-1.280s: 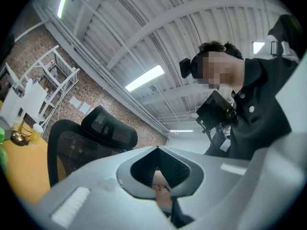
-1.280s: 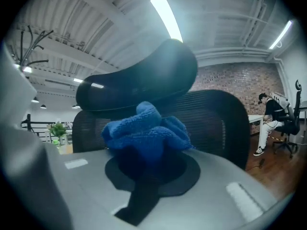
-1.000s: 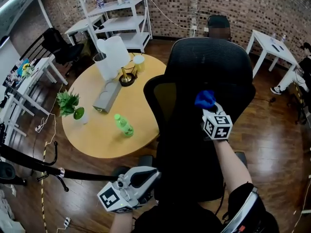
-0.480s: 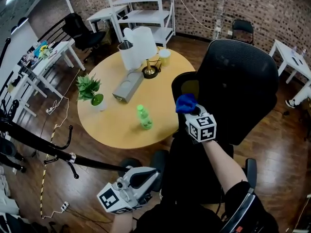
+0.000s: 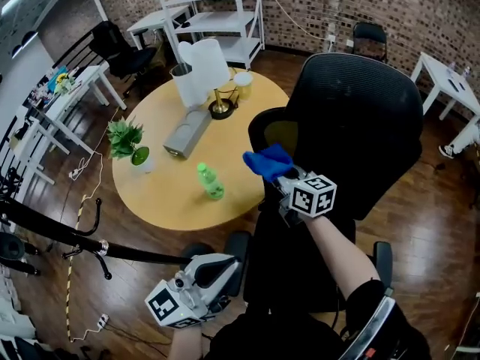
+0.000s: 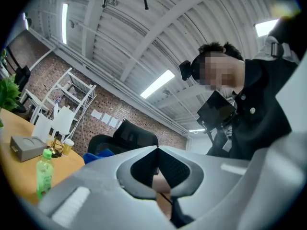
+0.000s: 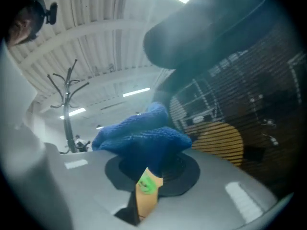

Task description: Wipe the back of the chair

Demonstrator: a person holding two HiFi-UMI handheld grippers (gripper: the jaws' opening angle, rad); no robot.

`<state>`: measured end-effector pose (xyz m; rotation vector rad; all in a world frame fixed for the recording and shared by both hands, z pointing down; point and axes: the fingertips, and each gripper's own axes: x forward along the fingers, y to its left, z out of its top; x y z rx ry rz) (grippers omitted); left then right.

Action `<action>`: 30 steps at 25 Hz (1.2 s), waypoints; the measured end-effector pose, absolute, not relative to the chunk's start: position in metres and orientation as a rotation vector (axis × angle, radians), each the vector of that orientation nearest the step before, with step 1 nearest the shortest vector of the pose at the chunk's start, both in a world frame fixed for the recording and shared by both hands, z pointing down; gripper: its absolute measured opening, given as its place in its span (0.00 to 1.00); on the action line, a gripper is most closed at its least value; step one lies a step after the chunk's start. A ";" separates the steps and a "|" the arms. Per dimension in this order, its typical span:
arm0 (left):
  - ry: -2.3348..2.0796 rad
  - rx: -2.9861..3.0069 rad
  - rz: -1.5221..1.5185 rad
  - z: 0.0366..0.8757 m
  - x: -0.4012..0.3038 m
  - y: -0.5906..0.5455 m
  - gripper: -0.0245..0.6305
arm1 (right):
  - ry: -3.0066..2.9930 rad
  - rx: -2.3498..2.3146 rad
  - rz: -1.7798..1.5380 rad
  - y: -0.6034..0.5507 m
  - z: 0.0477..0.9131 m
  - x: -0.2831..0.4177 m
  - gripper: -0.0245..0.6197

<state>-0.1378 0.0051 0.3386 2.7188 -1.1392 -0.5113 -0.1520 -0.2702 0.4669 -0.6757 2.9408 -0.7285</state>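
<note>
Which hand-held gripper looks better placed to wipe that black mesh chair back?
Probably the right gripper: it is shut on the blue knitted cloth, close beside the black mesh chair back. The left gripper hangs low, shut and empty.

right grey gripper (image 5: pixel 281 180) raised out front, arm stretched, jaws clamped on blue knitted cloth (image 5: pixel 265 161); left grey gripper (image 5: pixel 223 270) low by body, jaws together.

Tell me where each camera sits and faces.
Head view: on the head, steeply down onto the black mesh office chair; left gripper, right gripper and right forearm show.
Left gripper view: held low, tilted up at ceiling and the person's torso; its shut jaws show.
Right gripper view: close to the chair's mesh; jaws clamp the blue knitted cloth.
Shared: head and left gripper views both show the green plastic bottle.
</note>
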 end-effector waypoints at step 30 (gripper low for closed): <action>-0.558 2.810 -0.470 0.348 0.040 -0.085 0.04 | 2.549 -1.705 -0.735 -0.329 0.543 0.265 0.12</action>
